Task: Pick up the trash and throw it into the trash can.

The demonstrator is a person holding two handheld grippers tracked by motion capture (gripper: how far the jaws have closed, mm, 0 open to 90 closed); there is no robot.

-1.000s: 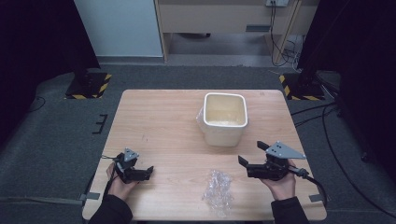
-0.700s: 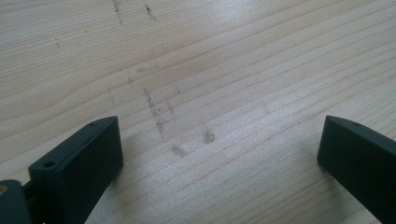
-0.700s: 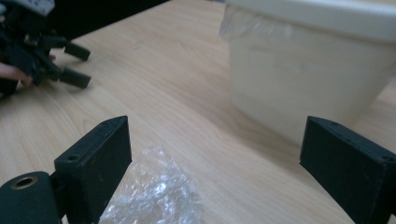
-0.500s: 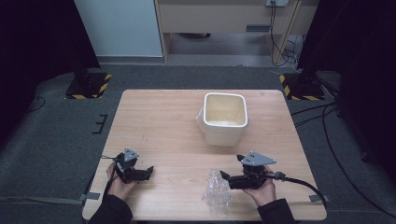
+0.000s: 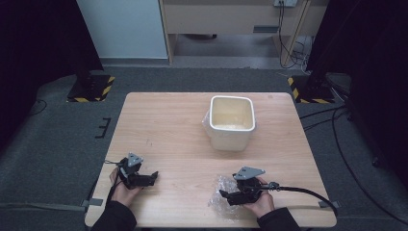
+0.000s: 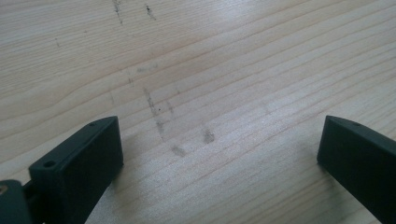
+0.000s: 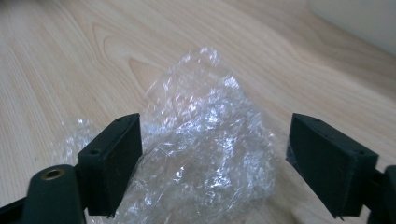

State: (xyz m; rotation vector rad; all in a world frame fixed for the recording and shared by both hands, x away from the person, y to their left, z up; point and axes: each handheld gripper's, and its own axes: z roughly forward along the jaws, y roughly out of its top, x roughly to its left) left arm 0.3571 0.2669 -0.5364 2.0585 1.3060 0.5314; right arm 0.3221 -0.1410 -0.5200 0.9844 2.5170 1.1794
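Crinkled clear plastic [image 5: 219, 192] lies near the front edge of the wooden table [image 5: 168, 125], and we see it as a loose, crumpled wad with no firm shape. In the right gripper view the plastic [image 7: 205, 140] runs lengthwise away from the camera, broad close to the jaws and narrowing to a peak that points toward the far side of that view. In the high view we cannot make out a clear long axis.

We find the right gripper [image 5: 230, 196] at the front right of the table, held in the person's right hand [image 5: 257, 199], its jaws aimed leftward at the plastic. In its own view the right gripper [image 7: 212, 158] stands spread wide, one jaw on either side of the wad; we cannot tell whether either jaw touches it.

We see the left gripper [image 5: 151, 177] at the front left, well apart from the plastic, held in the left hand [image 5: 122, 185]. In its own view the left gripper [image 6: 219, 149] is spread wide over bare, scuffed wood.

We also note a cream square bin [image 5: 232, 121], upright and mouth up, farther back on the table.
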